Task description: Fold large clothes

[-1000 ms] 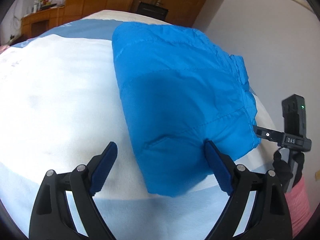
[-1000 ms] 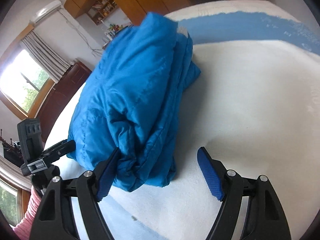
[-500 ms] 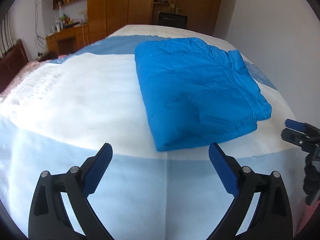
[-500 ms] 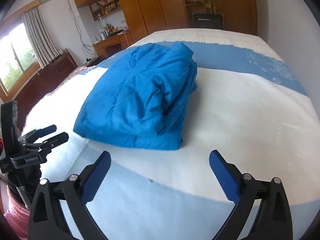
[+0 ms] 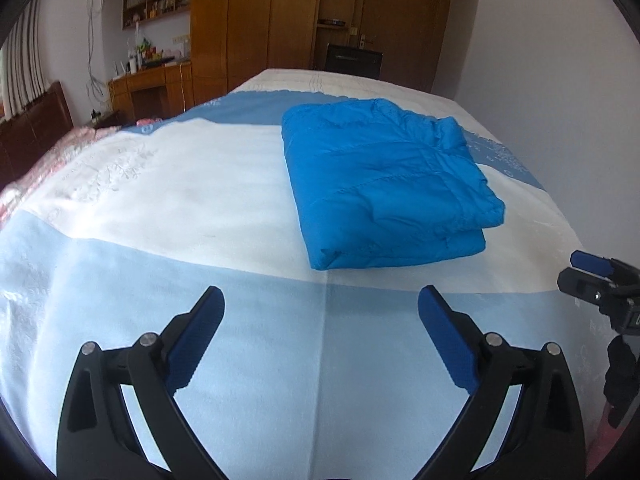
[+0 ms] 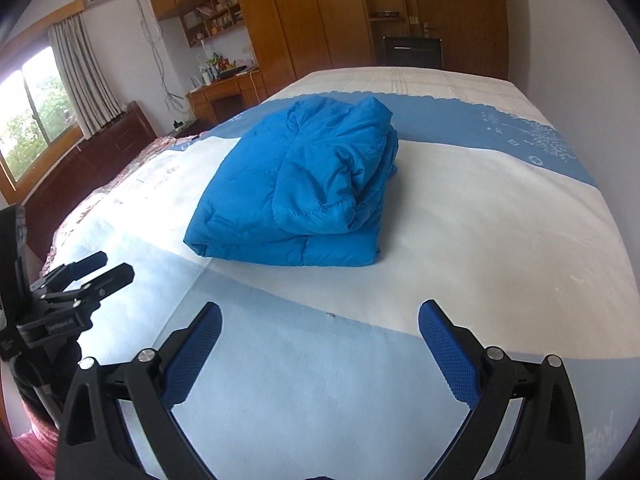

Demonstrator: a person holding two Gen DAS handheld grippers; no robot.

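Observation:
A blue puffer jacket (image 5: pixel 384 188) lies folded in a compact rectangle on the bed (image 5: pixel 180 200); it also shows in the right wrist view (image 6: pixel 304 196), with its layered edges facing me. My left gripper (image 5: pixel 322 304) is open and empty, held back above the light-blue band of the bedspread, well short of the jacket. My right gripper (image 6: pixel 320 320) is open and empty too, also clear of the jacket. The right gripper shows at the right edge of the left wrist view (image 5: pixel 592 276), and the left gripper at the left edge of the right wrist view (image 6: pixel 80 276).
The bedspread has white (image 6: pixel 480 220) and blue bands. A white wall (image 5: pixel 560 80) runs along the bed's right side. A wooden wardrobe (image 5: pixel 260 16), a desk (image 5: pixel 148 88) and a dark headboard (image 6: pixel 100 156) stand beyond and to the left.
Both grippers have let go of the jacket's near edge and pulled back toward me. The jacket now lies folded and still on the bed, farther from both.

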